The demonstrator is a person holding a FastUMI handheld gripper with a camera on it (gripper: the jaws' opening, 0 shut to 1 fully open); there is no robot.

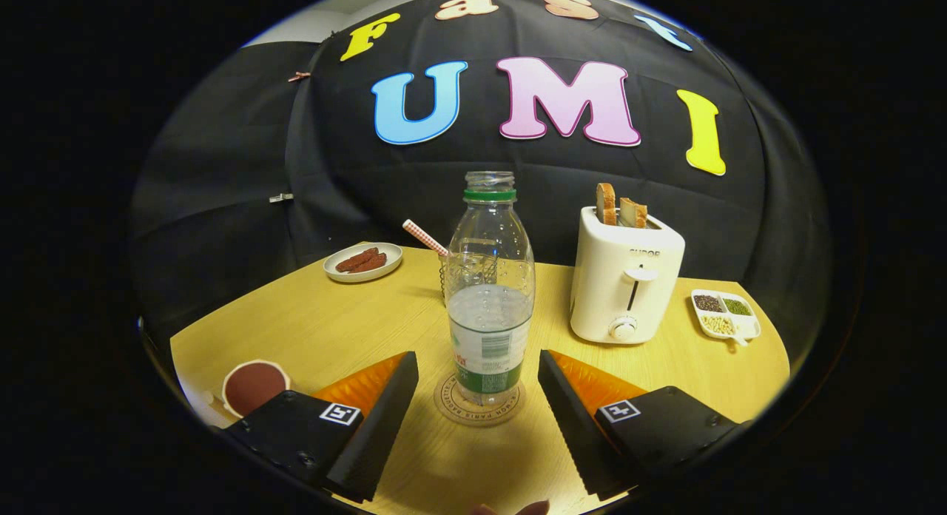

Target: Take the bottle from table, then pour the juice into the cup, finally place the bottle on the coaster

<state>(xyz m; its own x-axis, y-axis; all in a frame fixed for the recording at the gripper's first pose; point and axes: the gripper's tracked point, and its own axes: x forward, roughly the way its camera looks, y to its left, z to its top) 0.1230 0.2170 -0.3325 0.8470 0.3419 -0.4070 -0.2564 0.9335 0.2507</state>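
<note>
The bottle (490, 293) stands upright in the middle of the frame, on a round coaster (478, 405) on the yellow counter (355, 322). The claw (478, 393) is spread wide, one black ridged finger (385, 419) to each side of the bottle's base, and neither touches it.

The bottle is clear thin plastic with no cap on its neck, and the liquid inside comes to about half its height. I'd judge it fairly light, with most of the weight low down. The wall looks soft enough to buckle under a hard squeeze, and with the neck open a crushed body could push liquid upward. The smooth plastic and glossy label (488, 352) may slip, though the ridges on the fingers should help.

The best hold seems to be on the lower body, around the label band, where the liquid backs the wall and the shape is near straight. The shoulder above tapers and would likely let the fingers slide.

Just behind the bottle, partly seen through it, is a cup (448, 274) with a checked straw (424, 237). A toaster (625, 282) with bread stands at right, a plate (363, 262) at upper left, and a divided dish (726, 314) at far right. Another round object (254, 385) with a dark red top sits at lower left. Whether pouring is already done I cannot tell.
</note>
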